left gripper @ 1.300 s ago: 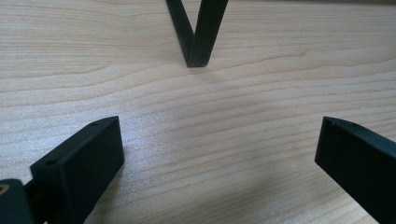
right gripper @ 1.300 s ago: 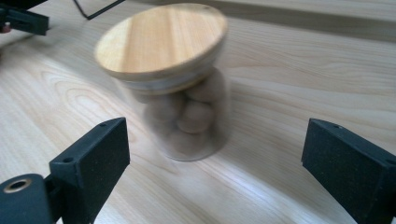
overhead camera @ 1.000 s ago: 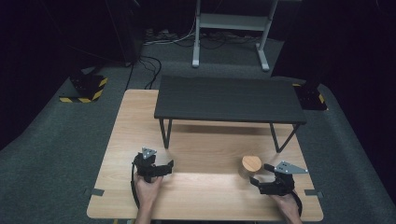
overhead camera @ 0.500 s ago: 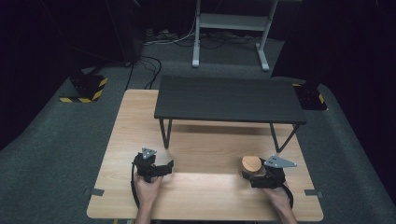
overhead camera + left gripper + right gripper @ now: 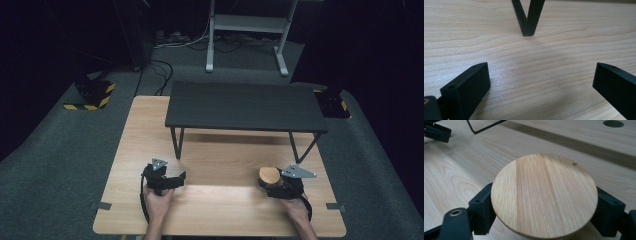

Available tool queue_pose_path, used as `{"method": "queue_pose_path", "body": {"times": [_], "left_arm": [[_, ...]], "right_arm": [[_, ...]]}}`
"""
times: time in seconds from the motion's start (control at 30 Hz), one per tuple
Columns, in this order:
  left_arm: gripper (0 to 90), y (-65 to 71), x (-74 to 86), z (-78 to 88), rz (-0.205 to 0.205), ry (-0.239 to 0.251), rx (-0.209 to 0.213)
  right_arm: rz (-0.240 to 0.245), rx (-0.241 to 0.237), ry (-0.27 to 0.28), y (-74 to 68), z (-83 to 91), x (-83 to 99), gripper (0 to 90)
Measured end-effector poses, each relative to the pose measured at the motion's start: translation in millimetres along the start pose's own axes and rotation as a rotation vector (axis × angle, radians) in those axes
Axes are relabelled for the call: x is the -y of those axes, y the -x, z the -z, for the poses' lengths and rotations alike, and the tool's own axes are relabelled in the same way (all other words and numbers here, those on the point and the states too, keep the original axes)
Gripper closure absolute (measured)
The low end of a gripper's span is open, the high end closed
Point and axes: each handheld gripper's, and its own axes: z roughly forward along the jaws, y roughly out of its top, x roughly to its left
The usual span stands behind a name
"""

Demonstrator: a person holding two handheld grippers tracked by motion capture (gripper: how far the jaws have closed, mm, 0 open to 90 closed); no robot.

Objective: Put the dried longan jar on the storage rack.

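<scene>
A round wooden disc (image 5: 269,175) (image 5: 544,195) lies on the light wooden table (image 5: 220,210) near its front right. My right gripper (image 5: 271,182) (image 5: 545,206) is shut on it, one black jaw pressed to each side of its rim. What lies beneath the disc is hidden. My left gripper (image 5: 165,174) (image 5: 541,82) rests on the table at the front left, open wide, with bare wood between its jaws. It faces the V-shaped leg (image 5: 527,17) of the black bench.
A low black bench (image 5: 245,105) on thin metal legs spans the middle of the table, with open room beneath it. Bare wood lies between the two grippers. A round hole (image 5: 613,123) is cut in the tabletop. Dark carpet and a grey stand (image 5: 245,22) lie beyond.
My right gripper slid left from beside the disc until its jaws closed around it. The left gripper stayed where it was.
</scene>
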Motion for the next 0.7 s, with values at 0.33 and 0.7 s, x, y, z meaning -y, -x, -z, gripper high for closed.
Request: {"method": "queue_pose_path", "body": {"times": [0.33,0.7], "left_arm": [[1.3,-0.6,0.1,0.1,0.001,0.001,0.003],[1.3,-0.6,0.1,0.1,0.001,0.001,0.003]], "right_arm": [[0.033,0.03,0.014,-6.4,1.6,2.1,23.3],[0.038,0.031,0.016,-6.7,4.0,1.4,24.6]]}}
